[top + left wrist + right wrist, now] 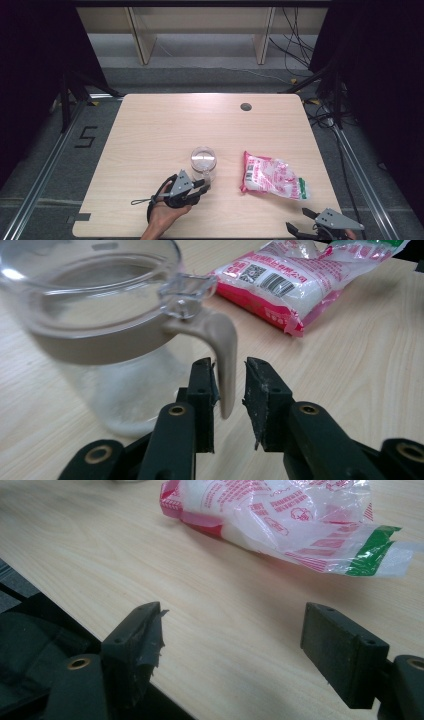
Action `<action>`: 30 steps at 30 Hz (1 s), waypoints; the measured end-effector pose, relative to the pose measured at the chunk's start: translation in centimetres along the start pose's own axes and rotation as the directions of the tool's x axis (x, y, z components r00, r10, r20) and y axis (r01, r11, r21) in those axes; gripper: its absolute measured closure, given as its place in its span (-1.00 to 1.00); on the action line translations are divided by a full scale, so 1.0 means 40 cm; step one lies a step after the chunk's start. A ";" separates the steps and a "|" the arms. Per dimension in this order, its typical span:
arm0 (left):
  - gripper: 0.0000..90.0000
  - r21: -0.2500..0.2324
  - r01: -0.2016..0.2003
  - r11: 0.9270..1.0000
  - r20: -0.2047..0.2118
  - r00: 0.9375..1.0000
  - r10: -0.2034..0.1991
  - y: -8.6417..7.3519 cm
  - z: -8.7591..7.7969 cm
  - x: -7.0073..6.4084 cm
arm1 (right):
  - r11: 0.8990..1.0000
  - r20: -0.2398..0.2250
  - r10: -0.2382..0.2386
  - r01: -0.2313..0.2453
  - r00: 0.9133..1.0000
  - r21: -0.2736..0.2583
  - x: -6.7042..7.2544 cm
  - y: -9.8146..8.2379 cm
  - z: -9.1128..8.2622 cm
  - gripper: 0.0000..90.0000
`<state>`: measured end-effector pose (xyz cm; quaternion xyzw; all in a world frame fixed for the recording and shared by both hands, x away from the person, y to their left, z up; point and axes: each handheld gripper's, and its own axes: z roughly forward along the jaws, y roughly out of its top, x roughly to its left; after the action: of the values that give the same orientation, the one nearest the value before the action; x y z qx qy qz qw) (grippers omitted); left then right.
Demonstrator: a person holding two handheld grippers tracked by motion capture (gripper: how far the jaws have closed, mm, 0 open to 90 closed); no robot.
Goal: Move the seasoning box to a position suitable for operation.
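Note:
A clear glass pitcher (203,160) (100,315) with a beige band stands near the middle front of the wooden table (165,125). Its beige handle (226,355) hangs down between the jaws of my left gripper (205,185) (231,375). The jaws stand slightly apart, and a gap shows between the handle and the right jaw, so this gripper is open. A red, white and green plastic bag (272,177) (280,280) (280,515) lies to the right of the pitcher. At the table's front right edge my right gripper (299,221) (232,625) is wide open with nothing between its jaws.
A dark round grommet hole (245,106) sits near the table's far edge. Wooden shelf legs (142,45) and loose cables (295,45) lie on the floor beyond the table. Metal frame rails (47,165) run along both sides.

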<state>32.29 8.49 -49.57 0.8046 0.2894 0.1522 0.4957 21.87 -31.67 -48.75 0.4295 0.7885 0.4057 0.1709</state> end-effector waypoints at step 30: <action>0.64 -0.015 0.081 0.997 -0.315 0.946 -0.081 -0.038 -0.049 0.188 | 0.999 -0.008 -0.031 0.031 0.999 0.020 0.000 0.001 0.001 -0.43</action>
<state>36.68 15.01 -50.33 0.7569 0.3976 0.2586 0.4495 21.91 -31.66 -48.75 0.4173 0.7998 0.3966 0.1699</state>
